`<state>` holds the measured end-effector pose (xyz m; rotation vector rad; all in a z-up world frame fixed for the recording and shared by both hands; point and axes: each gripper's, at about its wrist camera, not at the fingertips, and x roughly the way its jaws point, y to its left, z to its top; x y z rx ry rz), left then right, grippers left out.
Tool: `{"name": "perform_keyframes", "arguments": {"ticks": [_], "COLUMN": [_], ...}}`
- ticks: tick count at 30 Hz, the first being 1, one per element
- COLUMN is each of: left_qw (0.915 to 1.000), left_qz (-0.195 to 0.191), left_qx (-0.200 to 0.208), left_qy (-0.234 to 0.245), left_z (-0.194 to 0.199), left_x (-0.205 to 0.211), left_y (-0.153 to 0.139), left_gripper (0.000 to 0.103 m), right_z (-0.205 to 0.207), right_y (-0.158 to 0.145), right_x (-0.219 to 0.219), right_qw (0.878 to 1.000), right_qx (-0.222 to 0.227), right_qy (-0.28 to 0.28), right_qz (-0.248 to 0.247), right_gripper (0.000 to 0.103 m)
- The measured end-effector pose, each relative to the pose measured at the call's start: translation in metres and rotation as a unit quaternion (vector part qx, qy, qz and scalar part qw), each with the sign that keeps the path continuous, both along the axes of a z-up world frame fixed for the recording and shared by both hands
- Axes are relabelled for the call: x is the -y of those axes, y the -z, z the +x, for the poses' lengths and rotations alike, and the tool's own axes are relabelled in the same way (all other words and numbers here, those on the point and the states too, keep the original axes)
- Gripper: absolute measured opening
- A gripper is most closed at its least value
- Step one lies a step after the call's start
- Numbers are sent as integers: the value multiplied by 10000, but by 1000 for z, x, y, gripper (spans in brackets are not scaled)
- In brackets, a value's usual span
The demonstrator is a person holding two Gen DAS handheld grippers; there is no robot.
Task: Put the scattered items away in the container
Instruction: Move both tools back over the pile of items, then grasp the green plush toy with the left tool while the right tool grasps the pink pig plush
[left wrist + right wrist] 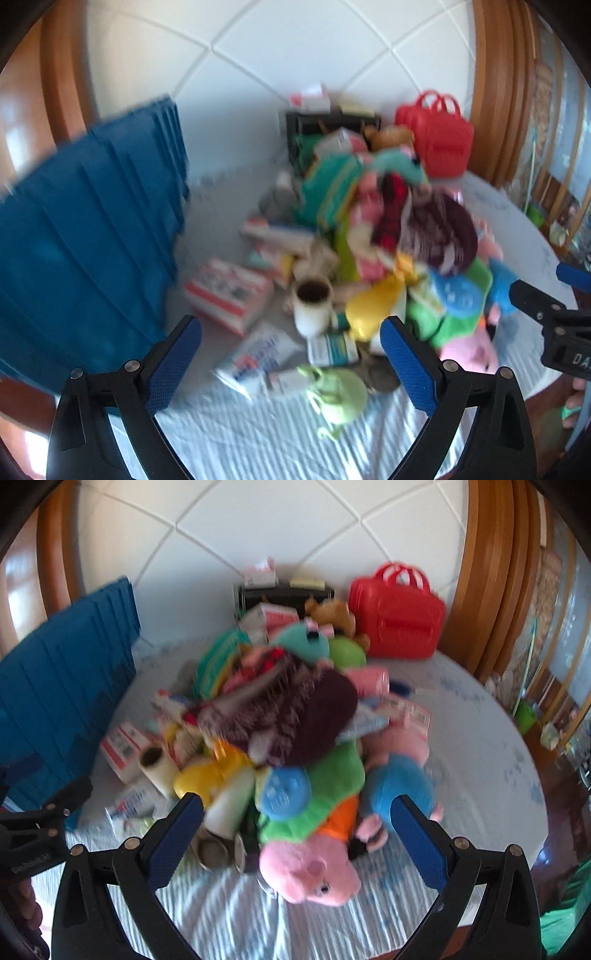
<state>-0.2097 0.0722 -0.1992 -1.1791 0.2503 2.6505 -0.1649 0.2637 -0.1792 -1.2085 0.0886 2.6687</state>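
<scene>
A heap of scattered items [388, 236] lies on the bed: plush toys, cartons, a dark red knitted hat [295, 716], a pink plush pig [310, 871], a white roll with a dark core [314, 306] and a light green pouch [336, 395]. A big blue ribbed container [85, 236] stands at the left; it also shows in the right wrist view [62, 686]. My left gripper [291, 343] is open and empty above the cartons in front of the heap. My right gripper [299, 819] is open and empty over the near plush toys. Both views are blurred.
A red plastic case [439, 144] stands at the back right against the white padded headboard [258, 524]. A black crate [325, 125] with boxes on top sits behind the heap. The striped sheet [461, 738] lies bare at the right; a wooden frame rises beyond it.
</scene>
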Motion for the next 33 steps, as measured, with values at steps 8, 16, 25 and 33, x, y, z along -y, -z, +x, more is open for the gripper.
{"name": "perform_keyframes", "arguments": {"ticks": [8, 16, 25, 33], "left_qw": [9966, 9934, 9922, 9944], "left_qz": [-317, -462, -483, -470], "left_qx": [756, 1045, 1140, 925], "left_qy": [5, 92, 134, 201], "left_z": [9, 8, 4, -4], "left_x": [-18, -34, -45, -53], "left_y": [82, 116, 129, 118], "left_gripper": [89, 77, 55, 54], "right_z": [10, 16, -4, -24], "right_y": [80, 105, 104, 118], "right_x": [-23, -30, -28, -34], "right_qw": [9955, 9922, 9905, 9867], "right_qx": [811, 986, 1052, 1243], "right_qy": [141, 152, 82, 168], "right_qz": [-473, -745, -876, -1031], "right_gripper": [103, 103, 102, 88]}}
